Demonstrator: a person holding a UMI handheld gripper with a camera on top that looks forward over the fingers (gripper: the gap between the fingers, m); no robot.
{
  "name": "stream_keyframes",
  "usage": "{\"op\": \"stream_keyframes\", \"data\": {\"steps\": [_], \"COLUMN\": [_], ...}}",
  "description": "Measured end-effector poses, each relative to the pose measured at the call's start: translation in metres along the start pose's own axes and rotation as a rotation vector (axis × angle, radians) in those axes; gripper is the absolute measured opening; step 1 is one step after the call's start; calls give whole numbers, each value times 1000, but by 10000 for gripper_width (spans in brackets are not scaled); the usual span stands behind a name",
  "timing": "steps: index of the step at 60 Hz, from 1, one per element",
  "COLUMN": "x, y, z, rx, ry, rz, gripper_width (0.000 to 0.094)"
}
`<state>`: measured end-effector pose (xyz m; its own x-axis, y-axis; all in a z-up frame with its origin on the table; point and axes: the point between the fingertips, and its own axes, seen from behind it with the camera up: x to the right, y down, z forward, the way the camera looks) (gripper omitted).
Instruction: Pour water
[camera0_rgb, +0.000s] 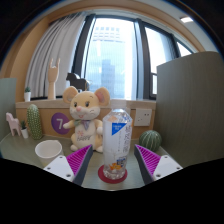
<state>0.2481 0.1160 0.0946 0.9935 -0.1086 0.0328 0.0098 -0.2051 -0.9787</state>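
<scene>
- Gripper view: the tongs (112, 165) are spread, their two magenta pads (78, 160) set apart on either side of a clear plastic water bottle (117, 140).
- The water bottle stands upright between the fingers on a small round red coaster (113, 175), with a gap visible at each side, so nothing is pinching it. It carries a blue-and-white label around its middle and a pale cap on top.
- The coaster rests on the grey surface (60, 168), just ahead of the fingertips.
- Left of the bottle and a little farther back sits a plush mouse toy (86, 115), cream-coloured with pink ears, facing the camera.
- Near the left finger lies a small white bowl (47, 149) on the surface.
- Farther left stands a green cactus-like ornament (34, 122), and behind it a purple box (61, 124).
- To the right of the bottle, beyond the right finger, sits a round green cactus plant (150, 139).
- At the far side, large windows (112, 55) with pale curtains (52, 50) show tall buildings outside.
</scene>
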Motion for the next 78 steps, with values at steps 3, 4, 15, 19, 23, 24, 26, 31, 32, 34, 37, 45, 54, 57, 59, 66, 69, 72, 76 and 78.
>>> {"op": "stream_keyframes", "data": {"steps": [3, 4, 15, 19, 23, 24, 26, 31, 32, 34, 37, 45, 54, 57, 59, 66, 69, 72, 76, 78], "x": [-6, -9, -41, -56, -73, -77, -86, -109, -113, -122, -133, -150, -142, -137, -136, -129, -126, -124, -123, -124], "y": [7, 8, 37, 52, 68, 71, 76, 88, 89, 90, 87, 68, 35, 25, 20, 5, -1, -5, -8, -8], "z": [-20, -26, -114, -148, -183, -192, -207, -244, -251, -267, -284, -325, -353, -361, -365, -377, -382, -385, -388, -388], "rx": [-9, -11, -71, -105, -144, -152, -165, -193, -196, -203, -196, -180, -117, -94, -83, -56, -49, -42, -36, -38], "ry": [-12, -17, -69, -87, -112, -117, -132, -166, -172, -185, -206, -254, -242, -227, -225, -217, -212, -203, -199, -200], "rz": [4, 5, 13, 11, 1, 1, 2, 1, 1, 1, 2, 10, 1, -13, -15, -6, -4, 6, 11, 12], "gripper_width": [853, 854, 852, 850, 850, 850, 851, 852, 852, 855, 860, 859, 860, 860, 857, 859, 858, 854, 853, 854]}}
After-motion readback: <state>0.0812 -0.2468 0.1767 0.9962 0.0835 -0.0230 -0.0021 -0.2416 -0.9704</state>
